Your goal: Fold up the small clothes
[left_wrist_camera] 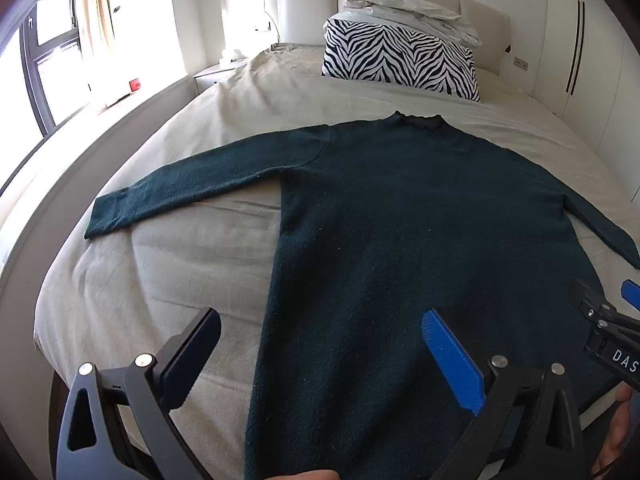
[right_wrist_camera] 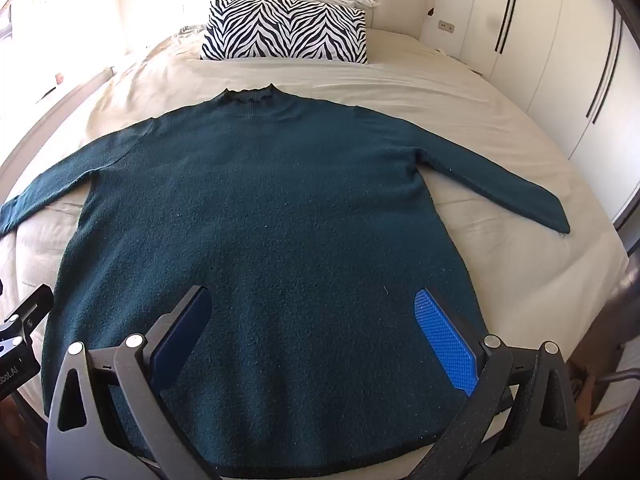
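Note:
A dark teal long-sleeved sweater (left_wrist_camera: 400, 220) lies flat on the beige bed (left_wrist_camera: 180, 260), collar toward the headboard, both sleeves spread out to the sides. It also shows in the right wrist view (right_wrist_camera: 280, 208). My left gripper (left_wrist_camera: 320, 328) is open and empty, hovering over the sweater's lower left part near its left edge. My right gripper (right_wrist_camera: 312, 308) is open and empty, hovering over the middle of the lower body, above the hem (right_wrist_camera: 320, 452). The right gripper also shows at the right edge of the left wrist view (left_wrist_camera: 608, 320).
A zebra-print pillow (left_wrist_camera: 400, 60) lies near the headboard with crumpled white bedding (left_wrist_camera: 408, 10) on top. A window and curtain (left_wrist_camera: 92, 12) are to the left, white wardrobe doors (right_wrist_camera: 560, 60) to the right. Bare bed sheet (right_wrist_camera: 460, 92) surrounds the sweater.

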`<state>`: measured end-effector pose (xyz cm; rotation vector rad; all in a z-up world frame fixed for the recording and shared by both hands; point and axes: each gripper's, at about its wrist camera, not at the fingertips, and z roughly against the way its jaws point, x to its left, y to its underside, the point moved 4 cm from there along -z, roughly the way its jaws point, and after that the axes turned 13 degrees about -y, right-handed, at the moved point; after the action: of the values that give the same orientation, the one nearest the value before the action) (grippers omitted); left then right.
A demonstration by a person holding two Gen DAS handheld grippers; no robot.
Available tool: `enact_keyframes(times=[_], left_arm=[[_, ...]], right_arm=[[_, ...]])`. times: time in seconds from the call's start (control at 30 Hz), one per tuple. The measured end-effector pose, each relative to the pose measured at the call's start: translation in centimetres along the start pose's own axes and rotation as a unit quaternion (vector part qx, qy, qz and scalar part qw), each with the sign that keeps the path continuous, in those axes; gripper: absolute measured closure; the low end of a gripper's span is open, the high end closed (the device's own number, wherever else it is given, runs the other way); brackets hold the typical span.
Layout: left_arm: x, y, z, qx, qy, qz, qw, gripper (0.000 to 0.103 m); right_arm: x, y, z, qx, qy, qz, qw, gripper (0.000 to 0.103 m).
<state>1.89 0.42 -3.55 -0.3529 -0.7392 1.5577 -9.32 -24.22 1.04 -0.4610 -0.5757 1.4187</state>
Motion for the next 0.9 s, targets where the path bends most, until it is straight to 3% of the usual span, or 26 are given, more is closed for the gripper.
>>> enact_keyframes(times=[0.9], left_arm=[[0.7,0.4,-1.0,0.005,-0.002,0.003,1.0,0.0]], right_arm=[[0.2,0.3,-0.4,0.004,0.001,0.002,1.0,0.0]])
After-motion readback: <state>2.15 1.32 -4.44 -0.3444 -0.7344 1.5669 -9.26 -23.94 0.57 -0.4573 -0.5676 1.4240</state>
